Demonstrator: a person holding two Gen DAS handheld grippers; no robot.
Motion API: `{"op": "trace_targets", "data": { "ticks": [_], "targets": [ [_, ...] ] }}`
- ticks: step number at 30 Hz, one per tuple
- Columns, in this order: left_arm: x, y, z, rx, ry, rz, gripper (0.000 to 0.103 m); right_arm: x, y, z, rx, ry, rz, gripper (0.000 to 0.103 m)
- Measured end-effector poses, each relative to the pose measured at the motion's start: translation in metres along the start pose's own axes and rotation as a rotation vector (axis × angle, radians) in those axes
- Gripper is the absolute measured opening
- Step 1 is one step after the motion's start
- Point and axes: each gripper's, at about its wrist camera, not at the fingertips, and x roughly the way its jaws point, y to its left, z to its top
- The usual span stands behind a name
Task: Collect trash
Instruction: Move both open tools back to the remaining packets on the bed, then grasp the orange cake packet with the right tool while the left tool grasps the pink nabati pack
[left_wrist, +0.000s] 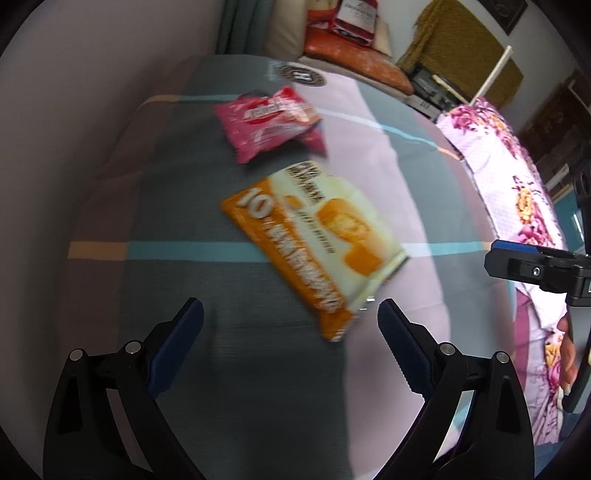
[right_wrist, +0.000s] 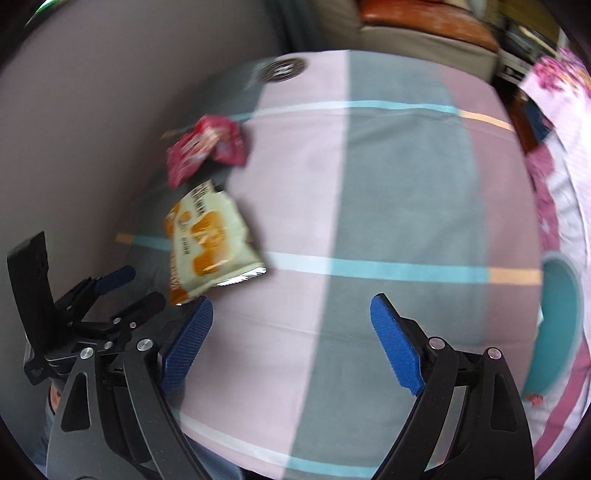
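Nearest the left wrist camera: left gripper (left_wrist: 290, 314), spread wide, pinching nothing, blue pads (left_wrist: 173, 354) at 7 and 5 o'clock of the view, hovering over a bed (left_wrist: 236, 369) covered by a sheet in grey, pink and brown blocks with thin teal and orange stripes. Just beyond the fingertips, close to the right finger at 5 o'clock but whether touching cannot be told because of blur: orange and cream snack wrapper (left_wrist: 314, 243), lying flat and slanted on the sheet, with a large "10" printed on the orange part. Further up at 11 o'clock, near the wrapper's far corner: red and pink wrapper (left_wrist: 271, 122), crumpled, also on the sheet. At 3 o'clock of the same view: black body and blue tip of the right gripper (left_wrist: 524, 264), and behind it a floral quilt (left_wrist: 517, 192) in pink and purple along the bed's edge. At 12 o'clock, far back: an orange cushion (left_wrist: 354, 61). Seen from the right wrist camera: right gripper (right_wrist: 291, 314) also spread wide and holding nothing, above the striped sheet, well apart from both wrappers. Orange and cream snack wrapper at 9 o'clock there, its lower end just beside the tip of the left blue pad; red and pink wrapper above it at 10 o'clock. Left gripper at 8 o'clock of this view. At 3 o'clock: a teal curved shape (right_wrist: 557, 325) on the floral quilt, too blurred to tell what.
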Motion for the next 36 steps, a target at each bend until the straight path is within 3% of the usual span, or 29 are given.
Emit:
{"op": "trace_targets", "data": {
  "ticks": [10, 24, 26, 27, 29, 32, 36],
  "targets": [
    [0.021, 0.021, -0.002, -0.025, 0.004, 0.023, 0.096, 0.053, 0.033, 0.020, 0.010, 0.081, 0.041, 0.083],
    [0.022, 0.012, -0.013, 0.034, -0.038, 0.067, 0.099, 0.085, 0.046, 0.022, 0.014, 0.082, 0.156, 0.082],
    [0.022, 0.011, -0.014, 0.036, -0.040, 0.065, 0.099, 0.089, 0.051, 0.021, 0.007, 0.091, 0.190, 0.064],
    [0.022, 0.010, -0.015, 0.046, -0.040, 0.071, 0.099, 0.093, 0.053, 0.021, 0.005, 0.103, 0.202, 0.060],
    [0.022, 0.008, -0.016, 0.063, -0.038, 0.079, 0.099, 0.100, 0.052, 0.024, 0.003, 0.115, 0.213, 0.036],
    [0.021, 0.011, -0.014, 0.058, -0.031, 0.063, 0.099, 0.101, 0.048, 0.024, 0.022, 0.107, 0.230, 0.012],
    [0.018, 0.019, -0.006, 0.022, -0.013, 0.026, 0.099, 0.085, 0.043, 0.028, 0.022, 0.050, 0.234, 0.008]
  ]
}}
